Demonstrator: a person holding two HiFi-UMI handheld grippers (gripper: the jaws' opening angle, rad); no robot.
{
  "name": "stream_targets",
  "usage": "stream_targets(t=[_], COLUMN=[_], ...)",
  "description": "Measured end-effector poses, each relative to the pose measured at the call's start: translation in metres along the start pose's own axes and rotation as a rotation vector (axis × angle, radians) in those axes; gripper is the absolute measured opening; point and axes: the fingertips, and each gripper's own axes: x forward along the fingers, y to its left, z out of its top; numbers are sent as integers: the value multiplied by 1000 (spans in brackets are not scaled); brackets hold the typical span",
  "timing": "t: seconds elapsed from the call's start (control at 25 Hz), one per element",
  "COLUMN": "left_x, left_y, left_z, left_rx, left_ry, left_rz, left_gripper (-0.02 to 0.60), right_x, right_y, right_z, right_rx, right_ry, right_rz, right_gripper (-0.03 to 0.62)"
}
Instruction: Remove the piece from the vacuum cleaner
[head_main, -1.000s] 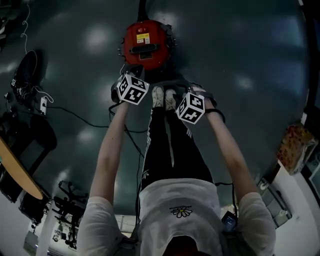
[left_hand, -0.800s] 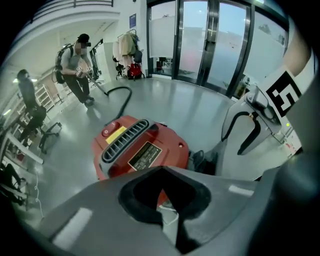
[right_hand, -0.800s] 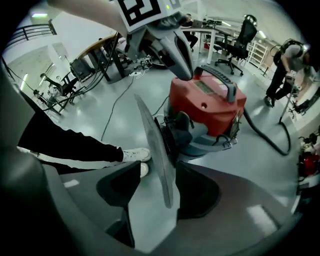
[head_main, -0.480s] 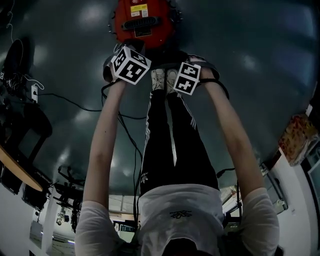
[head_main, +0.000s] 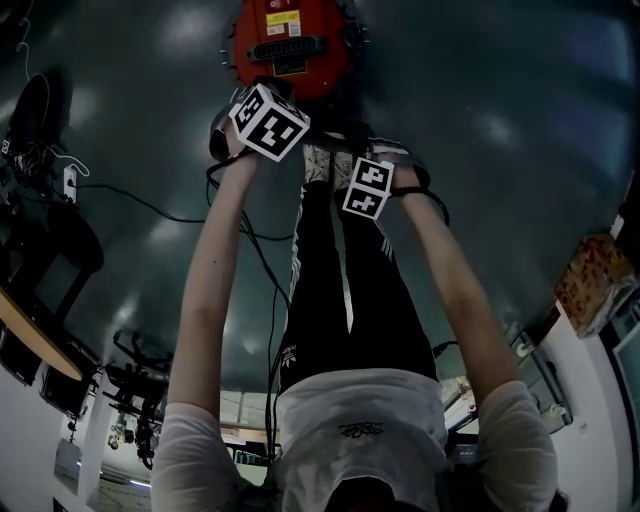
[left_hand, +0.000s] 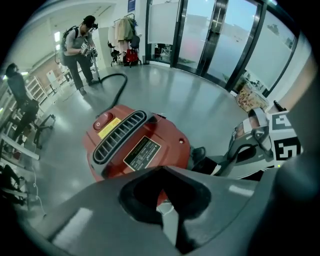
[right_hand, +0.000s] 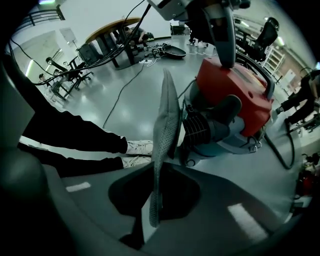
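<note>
My right claw (right_hand: 153, 202) grips the mesh piece (right_hand: 166, 125) edge-on, lengthwise along the jaws, just beside the vacuum cleaner (right_hand: 235, 90); my left claw (left_hand: 162, 202) is closed and empty.

The red vacuum (head_main: 290, 45) sits at top centre on the dark floor (head_main: 500, 120). The left gripper (head_main: 268, 122) is just below it. The right gripper (head_main: 368, 187) is lower and to the right, beside the white shoes (head_main: 328, 165). A cable (head_main: 150, 215) crosses the left side.
</note>
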Motion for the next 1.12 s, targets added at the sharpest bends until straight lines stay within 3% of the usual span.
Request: stream_targets(t=[0.16,0.28,0.4,0.48,0.6,0.72,0.84,1.04,1.12], left_x=[-3,-5,-4,-5,-28,-86,-163,-293,-348], left_y=[2,3,8,13,13,7,-11,-11,-11], left_z=[-5,-4,0,-1,-10,-7,7,53,76], left_rx=[-16,-51,-97,-176,-368,-489,-532,-484,-447], left_ry=[-10,-44,-90,-136,-217,-334,-507,-766,-847], left_rz=[4,2,14,8,-29,15,78,202,230], left_gripper=[2,2,2,0,1,0,0,0,0], right_x=[4,9,7,0,-27,-76,-134,-255,-318], right_y=[46,69,66,58,52,49,56,2,-25], right_z=[0,-13,-13,-6,9,19,22,54,72], right_rx=[-108,6,97,115,116,106,162,369,401], right_ry=[20,14,-15,-30,-42,-70,-112,-323,-416], right_rz=[85,115,109,89,71,50,31,-83,-164], right_gripper=[35,35,35,35,35,35,35,37,37])
